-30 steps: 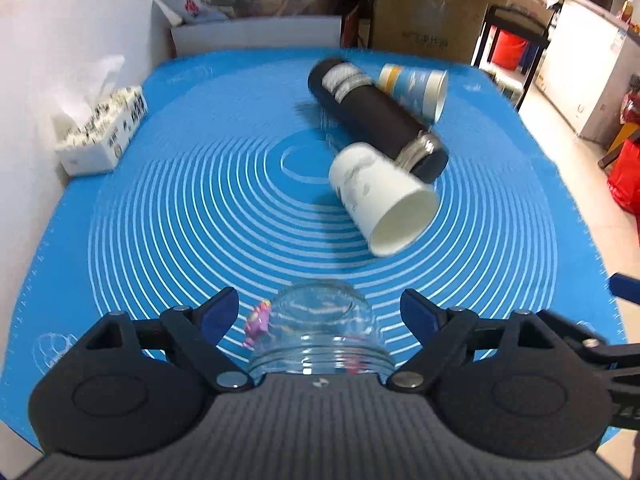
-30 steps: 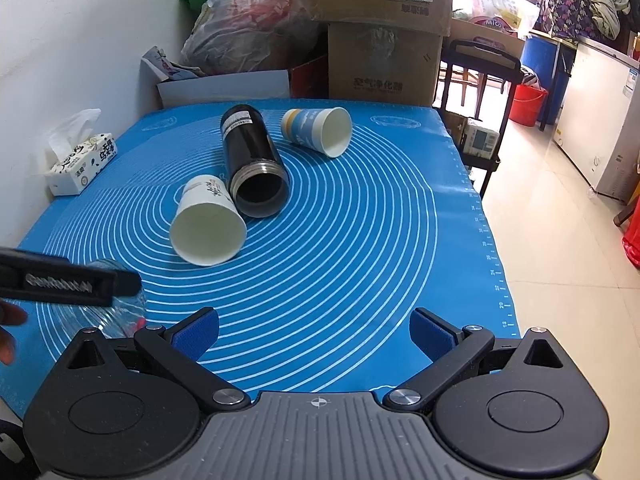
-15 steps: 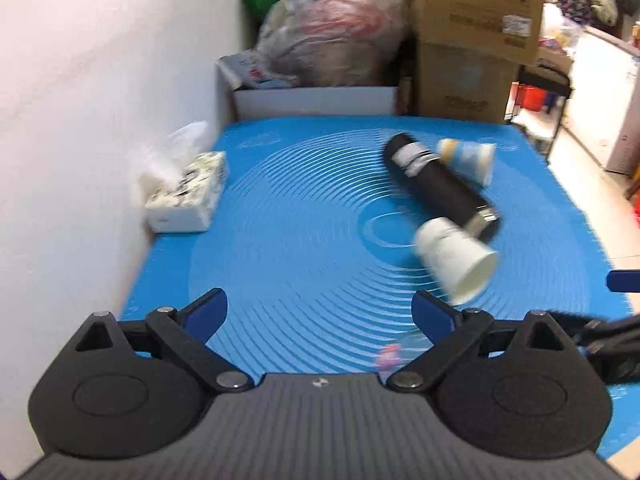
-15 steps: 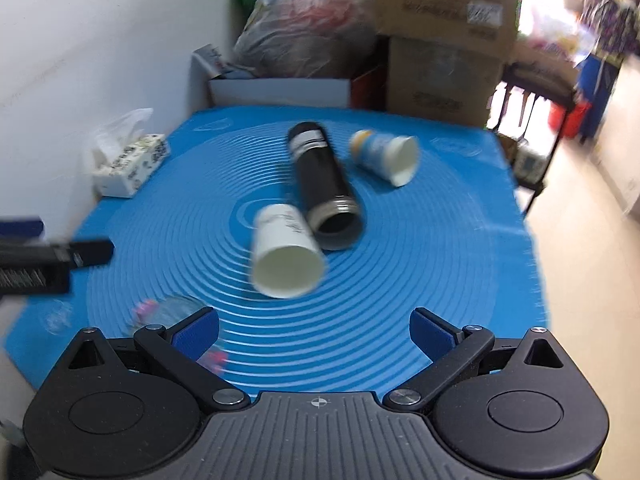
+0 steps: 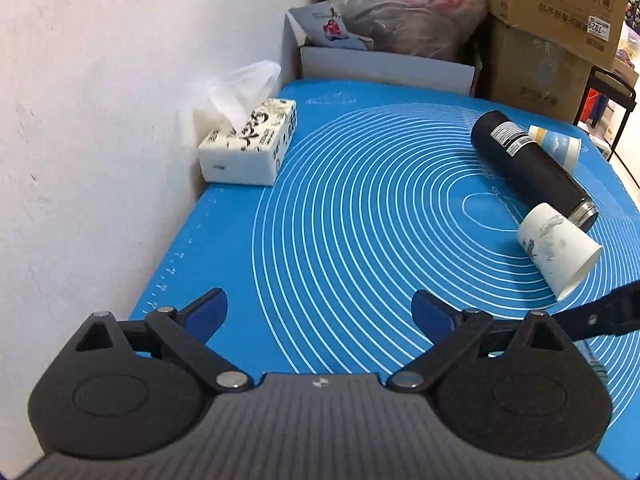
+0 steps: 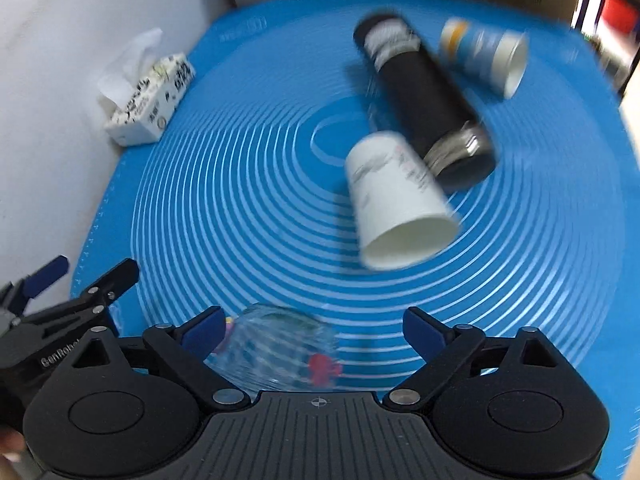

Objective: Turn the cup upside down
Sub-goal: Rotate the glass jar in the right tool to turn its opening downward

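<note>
1. A blue mat (image 5: pixel 360 208) with white concentric rings covered the table, which stood against a white wall.
2. The left gripper (image 5: pixel 320 314) was spread wide with nothing between its blue-tipped fingers, hanging over the mat's left portion.
3. The right gripper (image 6: pixel 312 330) was likewise spread apart and grasped nothing; its view was blurred.
4. A clear glass cup (image 6: pixel 280 350) with small pink and red figures on it sat on the mat's near edge, between the right gripper's fingers and closer to the left one; whether it touched that finger could not be told.
5. A white paper cup (image 6: pixel 396 200) lay on its side near the mat's centre, mouth toward the camera.
6. A black flask (image 6: pixel 424 100) lay on its side just behind the white cup, its metal-ringed end beside it.
7. A blue-and-white paper cup (image 6: pixel 484 56) lay on its side beyond the flask.
8. A tissue box (image 5: pixel 250 146) sat at the mat's left edge by the wall.
9. Cardboard boxes (image 5: pixel 552 28) and a stuffed plastic bag (image 5: pixel 408 8) stood behind the table.
</note>
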`<action>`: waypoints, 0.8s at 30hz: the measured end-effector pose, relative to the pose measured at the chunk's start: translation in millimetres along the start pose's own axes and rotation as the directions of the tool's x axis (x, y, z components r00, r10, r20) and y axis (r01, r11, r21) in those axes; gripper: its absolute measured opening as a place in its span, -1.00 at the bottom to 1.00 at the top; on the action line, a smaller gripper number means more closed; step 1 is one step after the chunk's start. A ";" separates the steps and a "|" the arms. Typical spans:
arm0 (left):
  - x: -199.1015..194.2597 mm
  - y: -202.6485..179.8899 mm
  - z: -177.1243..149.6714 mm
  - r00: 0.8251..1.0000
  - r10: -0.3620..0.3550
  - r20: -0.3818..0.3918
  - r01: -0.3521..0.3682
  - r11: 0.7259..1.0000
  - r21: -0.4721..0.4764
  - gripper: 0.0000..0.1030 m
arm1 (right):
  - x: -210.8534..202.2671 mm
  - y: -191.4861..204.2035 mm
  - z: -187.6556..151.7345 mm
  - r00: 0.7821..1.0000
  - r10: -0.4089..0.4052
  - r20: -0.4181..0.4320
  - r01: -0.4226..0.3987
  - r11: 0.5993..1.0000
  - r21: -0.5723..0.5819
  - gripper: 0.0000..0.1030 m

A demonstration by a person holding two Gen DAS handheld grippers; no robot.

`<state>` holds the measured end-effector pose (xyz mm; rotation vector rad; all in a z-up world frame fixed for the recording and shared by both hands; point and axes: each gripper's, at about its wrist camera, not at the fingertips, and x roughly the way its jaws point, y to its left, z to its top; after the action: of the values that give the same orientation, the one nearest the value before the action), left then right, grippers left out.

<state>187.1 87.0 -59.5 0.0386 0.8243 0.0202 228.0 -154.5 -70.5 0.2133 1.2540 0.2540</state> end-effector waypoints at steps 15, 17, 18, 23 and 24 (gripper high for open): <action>15.9 12.0 -9.2 1.000 -0.007 -0.025 0.006 1.000 -0.024 0.90 | 42.9 1.0 3.9 0.985 0.133 -0.109 -0.112 0.978 0.174 0.72; 15.8 12.0 -9.6 1.000 -0.006 -0.025 0.005 1.000 -0.024 0.90 | 46.9 -2.3 4.3 0.980 0.164 -0.115 -0.139 0.970 0.201 0.65; 16.0 12.0 -9.6 1.000 -0.005 -0.027 0.005 1.000 -0.025 0.90 | 48.8 -4.2 4.0 0.975 0.187 -0.118 -0.159 0.963 0.218 0.59; 15.3 11.4 -10.1 1.000 -0.003 -0.031 0.002 1.000 -0.028 0.90 | 48.2 3.3 4.8 0.974 0.198 -0.107 -0.175 0.965 0.194 0.46; 14.8 11.6 -10.1 1.000 -0.002 -0.030 0.001 1.000 -0.030 0.90 | 46.3 4.4 4.2 0.977 0.191 -0.092 -0.172 0.967 0.187 0.46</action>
<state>189.7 99.3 -76.8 0.0095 0.8541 0.0317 245.2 -136.3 -109.9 0.4759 1.3690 0.3146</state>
